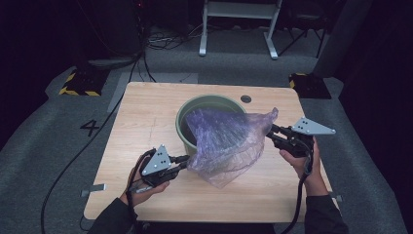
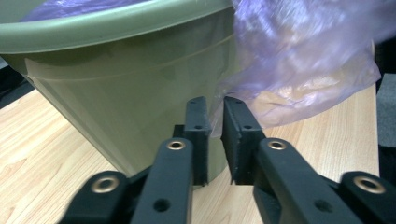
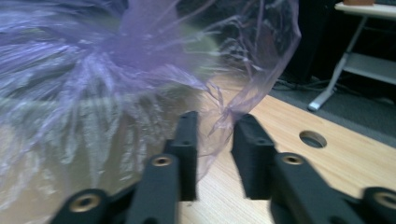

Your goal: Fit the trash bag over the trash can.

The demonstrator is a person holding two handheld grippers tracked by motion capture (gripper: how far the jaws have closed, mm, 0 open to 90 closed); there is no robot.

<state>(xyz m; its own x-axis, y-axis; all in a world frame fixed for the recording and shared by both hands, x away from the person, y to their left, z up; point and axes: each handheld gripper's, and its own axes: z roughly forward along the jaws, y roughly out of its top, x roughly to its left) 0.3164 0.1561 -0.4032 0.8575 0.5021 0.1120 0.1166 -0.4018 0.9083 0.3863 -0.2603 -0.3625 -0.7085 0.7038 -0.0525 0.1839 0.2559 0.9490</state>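
A crumpled, see-through purple plastic bag [image 1: 226, 141] lies across a green round bin [image 1: 195, 105] in the middle of the wooden table and spills over its near rim onto the table. My left gripper [image 1: 186, 163] is at the bag's lower left corner, beside the bin's wall [image 2: 116, 93]. Its jaws [image 2: 214, 105] stand a narrow gap apart with the bag's edge [image 2: 299, 56] between them, not pinched. My right gripper [image 1: 271, 132] is at the bag's raised right corner. Its jaws [image 3: 217, 119] stand wider, with a twisted fold of the film [image 3: 93, 70] hanging in the gap.
The table [image 1: 146, 112] has a round cable hole [image 1: 246, 99] behind the bin, also near my right gripper [image 3: 313, 138]. Beyond the table are grey carpet, cables and a white metal stand [image 1: 238, 29]. Bare wood lies left of the bin and along the front edge.
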